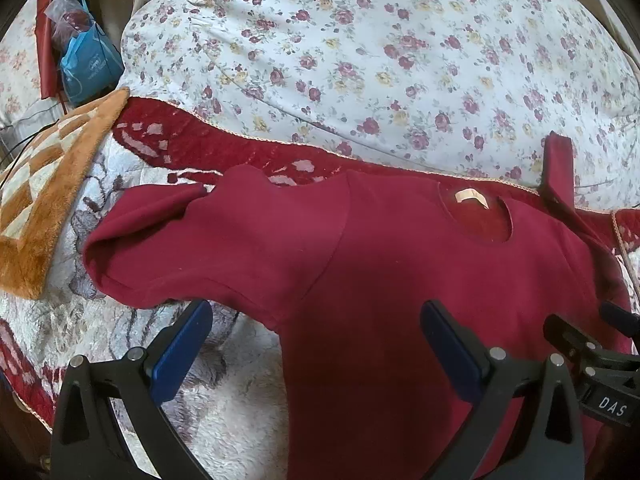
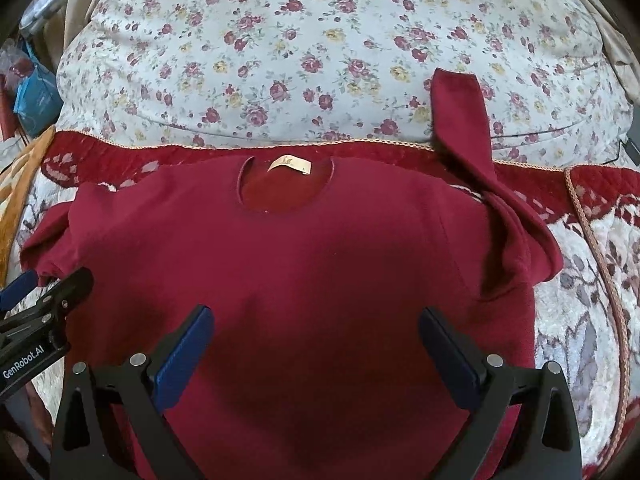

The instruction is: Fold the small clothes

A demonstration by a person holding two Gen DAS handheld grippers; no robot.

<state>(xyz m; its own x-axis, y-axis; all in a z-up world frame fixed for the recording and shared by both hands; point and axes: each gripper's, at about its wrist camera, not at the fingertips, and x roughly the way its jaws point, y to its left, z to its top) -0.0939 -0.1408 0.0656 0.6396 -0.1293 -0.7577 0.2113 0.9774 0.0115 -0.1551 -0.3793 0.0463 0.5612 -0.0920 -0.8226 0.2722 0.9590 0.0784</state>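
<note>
Dark red long-sleeved knit top (image 2: 304, 264) lies flat, front up, on a red-and-white plush blanket (image 2: 580, 288) at the foot of a floral quilt (image 2: 320, 48); neck label (image 2: 289, 165) visible. One sleeve (image 2: 464, 120) runs up onto the quilt (other sleeve bunched at the side). Left gripper (image 1: 316, 344) released, jaws spread wide over the top's edge. Right gripper (image 2: 316, 344) likewise spread over the chest, empty.
</note>
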